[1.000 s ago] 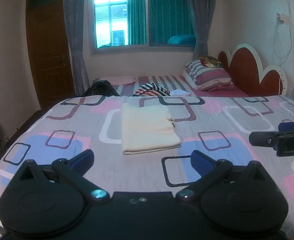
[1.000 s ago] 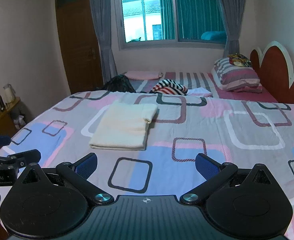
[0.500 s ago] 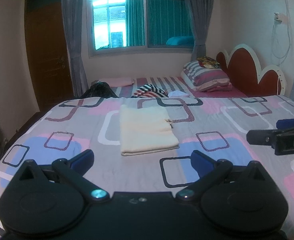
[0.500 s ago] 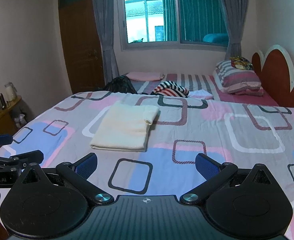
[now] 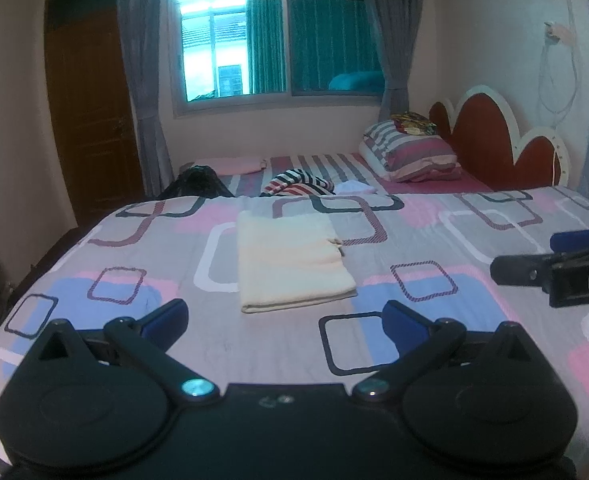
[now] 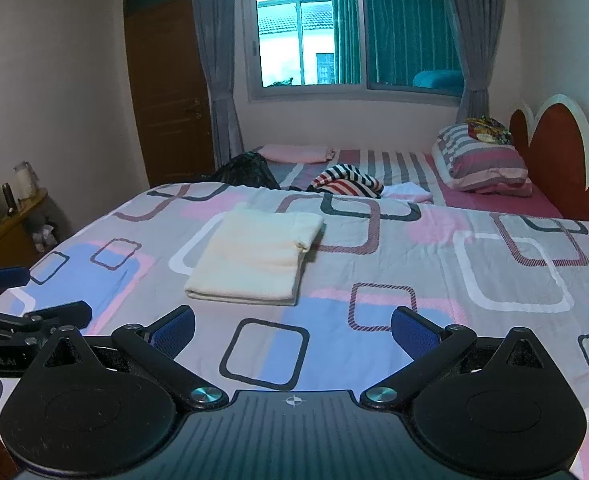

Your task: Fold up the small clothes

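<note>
- Left wrist view: we see left tool (image 5: 284, 314) and right tool (image 6: 292, 326) both wide, empty.
- Cream folded garment (image 5: 290, 266) lies at 12 o'clock on bed (image 5: 434, 240).
- Risk, we judge: grabbing one layer would undo the fold.

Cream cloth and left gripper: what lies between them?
Only bare patterned bedspread between the left gripper and the cream cloth, in the left wrist view.

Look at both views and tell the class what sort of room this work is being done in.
Almost certainly a home bedroom. A bed with a patterned cover fills the view, a striped pillow rests by a red headboard, and a folded cream garment lies on the cover.
</note>
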`<state>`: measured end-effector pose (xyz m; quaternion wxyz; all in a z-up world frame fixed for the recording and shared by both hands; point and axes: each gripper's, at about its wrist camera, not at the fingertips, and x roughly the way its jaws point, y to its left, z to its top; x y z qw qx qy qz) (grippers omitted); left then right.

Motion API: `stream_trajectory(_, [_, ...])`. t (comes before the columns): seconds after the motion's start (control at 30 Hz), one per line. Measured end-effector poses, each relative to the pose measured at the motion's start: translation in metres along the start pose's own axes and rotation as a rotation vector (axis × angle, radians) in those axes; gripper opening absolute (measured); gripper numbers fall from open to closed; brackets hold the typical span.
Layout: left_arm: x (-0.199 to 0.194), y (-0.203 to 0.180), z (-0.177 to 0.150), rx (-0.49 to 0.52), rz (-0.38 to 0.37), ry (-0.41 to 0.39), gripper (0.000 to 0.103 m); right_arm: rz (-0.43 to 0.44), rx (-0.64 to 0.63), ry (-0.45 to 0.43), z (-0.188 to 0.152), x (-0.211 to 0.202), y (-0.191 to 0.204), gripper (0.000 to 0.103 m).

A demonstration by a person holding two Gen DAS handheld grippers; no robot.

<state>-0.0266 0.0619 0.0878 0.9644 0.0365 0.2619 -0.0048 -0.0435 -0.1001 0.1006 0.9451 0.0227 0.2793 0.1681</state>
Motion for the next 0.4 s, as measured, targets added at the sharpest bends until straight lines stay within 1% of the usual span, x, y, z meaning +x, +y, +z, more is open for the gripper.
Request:
stream_trajectory(0.2, [0.0002, -0.0012, 0.0, 0.022, -0.026, -0.015, 0.102, -0.006, -0.004, -0.004, 0.0001, -0.0018, -0.0022, 0.103])
stream_trajectory(0.27, [-0.0014, -0.0013, -0.0002, 0.02, -0.005, -0.033, 0.102, -0.005, -0.003, -0.002, 0.0005, -0.0023, -0.0047, 0.103])
stream_trajectory(0.33, [-0.0038, 0.0009, -0.0003, -0.004, 0.009, -0.055, 0.102, -0.003, -0.004, -0.003, 0.0005, -0.0027, -0.0054, 0.103])
stream_trajectory(0.4, [-0.005, 0.0028, 0.0005, -0.017, 0.009, -0.061, 0.102, -0.002, -0.005, -0.003, 0.0006, -0.0025, -0.0052, 0.103])
